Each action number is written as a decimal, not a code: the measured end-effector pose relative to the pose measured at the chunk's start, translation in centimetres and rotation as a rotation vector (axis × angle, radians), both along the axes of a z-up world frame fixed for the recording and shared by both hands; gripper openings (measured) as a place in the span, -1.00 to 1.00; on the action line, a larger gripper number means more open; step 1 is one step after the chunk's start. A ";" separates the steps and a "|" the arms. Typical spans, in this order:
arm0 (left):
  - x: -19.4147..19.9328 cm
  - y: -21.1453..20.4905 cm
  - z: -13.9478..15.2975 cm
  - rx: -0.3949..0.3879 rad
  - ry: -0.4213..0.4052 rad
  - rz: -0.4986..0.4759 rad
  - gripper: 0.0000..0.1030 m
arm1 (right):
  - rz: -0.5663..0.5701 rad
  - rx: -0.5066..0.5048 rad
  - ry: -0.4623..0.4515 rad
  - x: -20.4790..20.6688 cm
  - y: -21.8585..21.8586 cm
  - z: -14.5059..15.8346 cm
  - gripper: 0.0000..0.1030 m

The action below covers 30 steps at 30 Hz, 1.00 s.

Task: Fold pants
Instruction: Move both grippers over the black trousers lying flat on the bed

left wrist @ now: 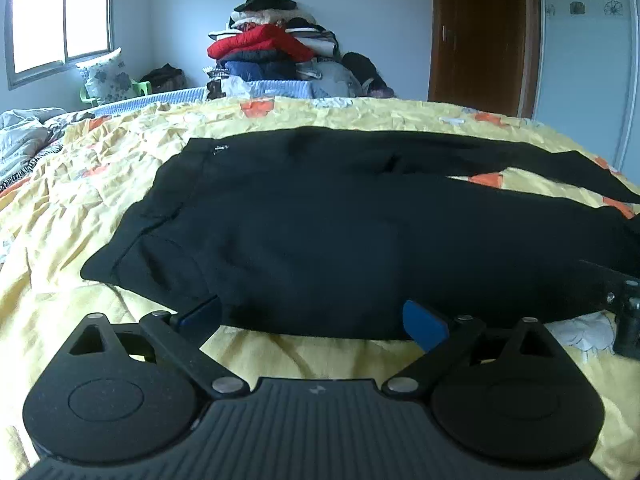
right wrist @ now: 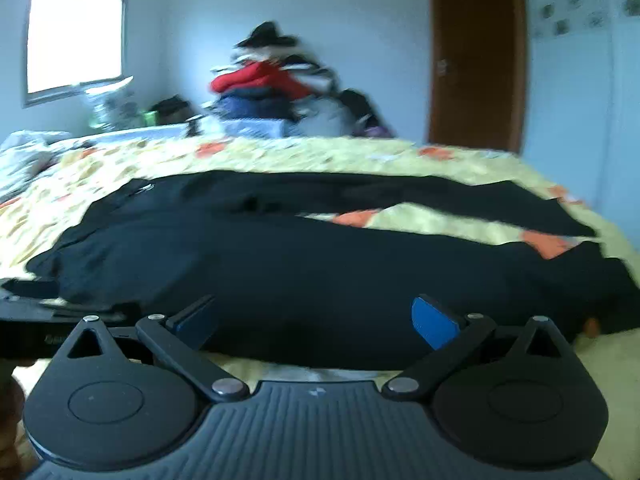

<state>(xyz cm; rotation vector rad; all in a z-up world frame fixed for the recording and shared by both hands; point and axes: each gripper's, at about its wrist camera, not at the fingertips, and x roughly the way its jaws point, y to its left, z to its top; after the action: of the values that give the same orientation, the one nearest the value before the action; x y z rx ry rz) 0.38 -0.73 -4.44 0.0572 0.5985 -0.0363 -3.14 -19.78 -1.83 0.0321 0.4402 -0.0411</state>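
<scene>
Black pants [left wrist: 320, 220] lie spread flat on a yellow bedspread [left wrist: 80, 200], waistband to the left, two legs running right with a strip of bedspread between them. My left gripper [left wrist: 316, 322] is open, its blue-padded fingers at the near edge of the pants close to the waist end. The pants show blurred in the right wrist view [right wrist: 320, 264]. My right gripper [right wrist: 320, 322] is open at the near edge of the near leg. Part of the right gripper appears at the right edge of the left wrist view [left wrist: 624, 312].
The bed [right wrist: 280, 156] fills both views. A tall pile of clothes [left wrist: 280, 52] stands behind it against the wall. A window [left wrist: 60, 12] is at far left, a brown door [left wrist: 480, 36] at right. A crumpled quilt [left wrist: 24, 132] lies at left.
</scene>
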 end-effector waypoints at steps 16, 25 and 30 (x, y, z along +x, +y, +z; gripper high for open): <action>0.1 0.1 -0.8 0.002 0.023 0.007 0.99 | 0.068 0.095 0.076 0.5 -0.4 -1.0 1.00; 0.3 0.3 -1.5 -0.010 0.056 0.003 1.00 | 0.087 0.079 0.093 0.7 -0.3 -1.3 1.00; 0.2 0.4 -1.7 -0.023 0.061 0.004 1.00 | 0.082 0.071 0.096 0.8 -0.3 -1.6 1.00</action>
<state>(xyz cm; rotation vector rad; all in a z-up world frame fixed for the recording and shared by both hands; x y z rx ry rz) 0.62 -0.30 -6.19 0.0328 0.6589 -0.0412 -2.35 -20.11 -3.42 0.0818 0.5389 0.0543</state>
